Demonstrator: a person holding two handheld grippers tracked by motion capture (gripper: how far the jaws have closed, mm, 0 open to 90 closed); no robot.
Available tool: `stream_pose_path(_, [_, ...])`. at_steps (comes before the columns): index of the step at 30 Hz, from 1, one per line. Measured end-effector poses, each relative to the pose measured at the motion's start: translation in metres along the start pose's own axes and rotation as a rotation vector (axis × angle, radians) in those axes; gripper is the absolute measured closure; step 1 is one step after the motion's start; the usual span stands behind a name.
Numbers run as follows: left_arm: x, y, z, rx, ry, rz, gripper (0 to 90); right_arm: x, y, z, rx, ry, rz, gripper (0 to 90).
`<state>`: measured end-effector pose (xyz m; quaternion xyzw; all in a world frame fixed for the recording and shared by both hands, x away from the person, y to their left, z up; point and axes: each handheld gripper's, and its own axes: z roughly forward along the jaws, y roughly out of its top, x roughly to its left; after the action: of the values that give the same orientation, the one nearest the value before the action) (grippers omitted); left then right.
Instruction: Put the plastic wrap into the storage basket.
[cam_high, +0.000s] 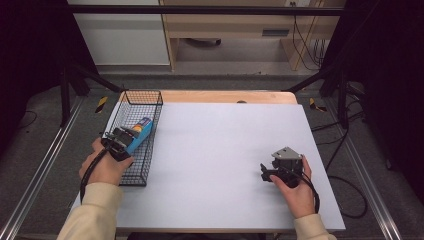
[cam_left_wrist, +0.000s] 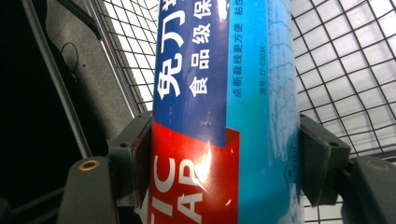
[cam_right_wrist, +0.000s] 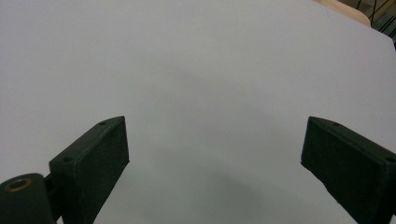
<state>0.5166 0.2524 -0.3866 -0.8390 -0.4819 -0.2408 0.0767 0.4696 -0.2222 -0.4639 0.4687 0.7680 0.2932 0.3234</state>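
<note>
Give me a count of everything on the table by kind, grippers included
Grippers: 2, left gripper and right gripper
Wire baskets: 1, black wire basket
Boxes: 1, blue box clamped in the left gripper
Total: 4

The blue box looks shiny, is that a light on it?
Yes: in the left gripper view the blue box has white glare on its red part; in the high view it is small and soft; in the right gripper view the white table shows a faint shadow.

Glossy printed box (cam_left_wrist: 224, 93), black wire basket (cam_high: 131, 100), matt white tabletop (cam_high: 225, 150).
</note>
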Motion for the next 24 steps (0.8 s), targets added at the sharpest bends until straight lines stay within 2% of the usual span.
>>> stream_pose_path(4, [0.0010, -0.0008, -0.0009, -0.013, -0.009, -0.010, 28.5, 0.0002, 0.0000, 0.0003, 0.002, 0.000, -0.005, 7.5])
stream_pose_path(19, [0.0008, -0.0019, -0.0026, -0.031, 0.004, -0.015, 21.5, 0.0005, -0.0005, 0.0009, 0.004, 0.006, -0.010, 7.5])
stream_pose_path(24, [-0.0002, -0.0046, -0.0074, -0.074, 0.007, -0.030, 15.1, 0.0009, -0.0004, 0.0008, 0.006, 0.007, -0.011, 7.3])
